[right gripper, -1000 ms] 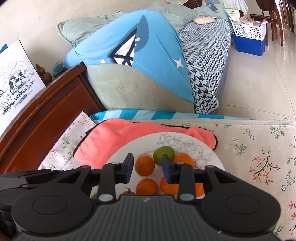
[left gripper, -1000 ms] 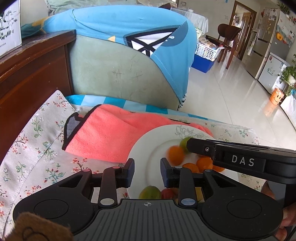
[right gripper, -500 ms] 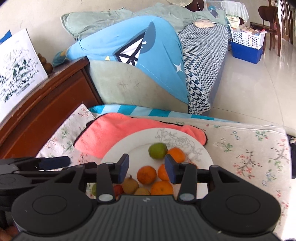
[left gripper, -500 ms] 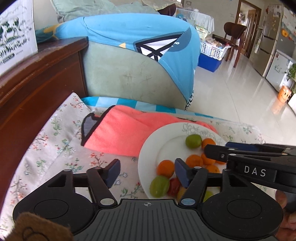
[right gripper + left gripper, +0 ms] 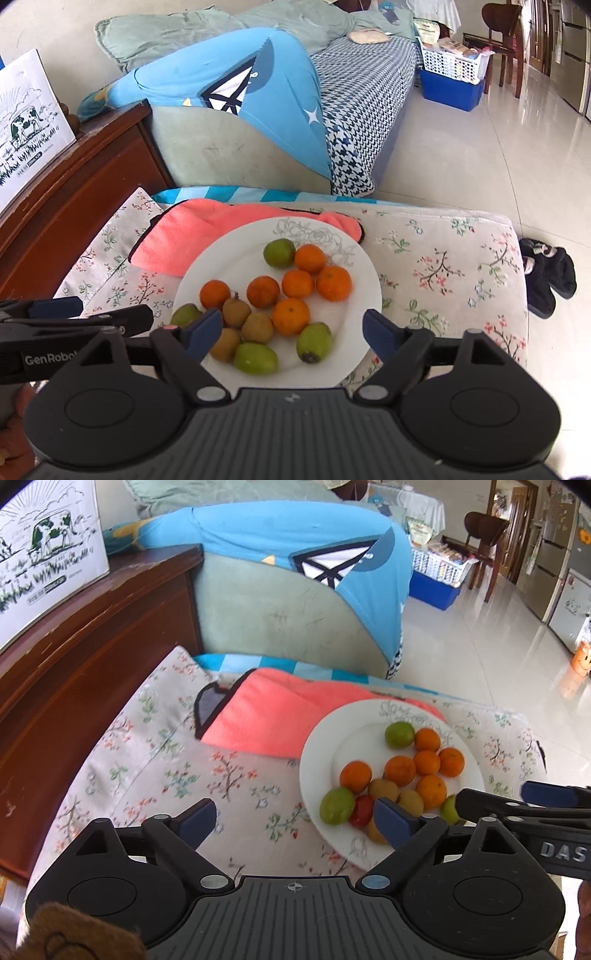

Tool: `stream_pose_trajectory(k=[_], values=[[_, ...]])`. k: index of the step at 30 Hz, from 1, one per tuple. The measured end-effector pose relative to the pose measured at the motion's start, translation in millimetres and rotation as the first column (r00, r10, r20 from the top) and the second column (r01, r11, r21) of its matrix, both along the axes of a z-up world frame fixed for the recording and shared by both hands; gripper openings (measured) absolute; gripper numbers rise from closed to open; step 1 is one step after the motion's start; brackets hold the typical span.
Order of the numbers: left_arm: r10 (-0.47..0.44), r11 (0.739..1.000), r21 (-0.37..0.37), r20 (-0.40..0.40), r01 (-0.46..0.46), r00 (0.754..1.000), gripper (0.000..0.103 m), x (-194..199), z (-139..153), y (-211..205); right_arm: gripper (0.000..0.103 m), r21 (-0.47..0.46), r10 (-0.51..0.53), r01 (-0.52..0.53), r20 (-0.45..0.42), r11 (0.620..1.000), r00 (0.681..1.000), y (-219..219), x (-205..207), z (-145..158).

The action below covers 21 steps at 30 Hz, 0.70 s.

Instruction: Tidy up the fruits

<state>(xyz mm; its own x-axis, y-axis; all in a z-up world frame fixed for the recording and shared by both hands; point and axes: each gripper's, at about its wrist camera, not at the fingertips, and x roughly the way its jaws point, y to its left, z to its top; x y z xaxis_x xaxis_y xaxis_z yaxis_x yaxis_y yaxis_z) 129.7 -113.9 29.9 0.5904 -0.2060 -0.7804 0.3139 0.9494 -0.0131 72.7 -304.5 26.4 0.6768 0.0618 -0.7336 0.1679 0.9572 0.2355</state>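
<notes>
Left gripper (image 5: 293,821) hangs over the flowered cloth (image 5: 166,771), jaws spreading wide, nothing between them, its right finger just over the near rim of the white plate (image 5: 314,771). Right gripper (image 5: 293,332) is opening wide too, empty, above the near half of the plate. All the fruits (image 5: 291,295) lie loose on the plate, oranges toward the back, green and brown ones nearer. A pink towel (image 5: 280,716) tucks under the far rim. Bare cloth lies open left of the plate; a wooden cabinet (image 5: 74,657) borders the cloth's left edge.
</notes>
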Motion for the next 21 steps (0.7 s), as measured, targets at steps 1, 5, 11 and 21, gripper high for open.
stream_pose_trajectory(k=[1, 5, 11, 21], values=[[0.003, 1.0, 0.013, -0.006, -0.003, 1.0, 0.095, -1.3, -0.5, -0.5, 0.094, -0.003, -0.005, 0.005, -0.004, 1.0, 1.0, 1.3, -2.9, 0.8], [0.006, 0.998, 0.056, -0.018, -0.005, 1.0, 0.096, -7.7, -2.8, -2.3, 0.098, -0.026, -0.018, 0.018, -0.023, 1.0, 1.0, 6.7, -12.3, 1.6], [-0.001, 0.995, 0.101, -0.01, 0.002, 1.0, 0.097, -12.8, -0.1, -4.6, 0.101, -0.043, -0.057, 0.054, -0.073, 0.998, 0.996, 9.2, -17.7, -1.7], [0.011, 0.992, 0.126, -0.009, -0.01, 1.0, 0.097, -10.8, -0.8, -2.4, 0.102, -0.056, -0.131, 0.125, -0.113, 0.991, 0.985, -0.3, -14.4, -5.9]])
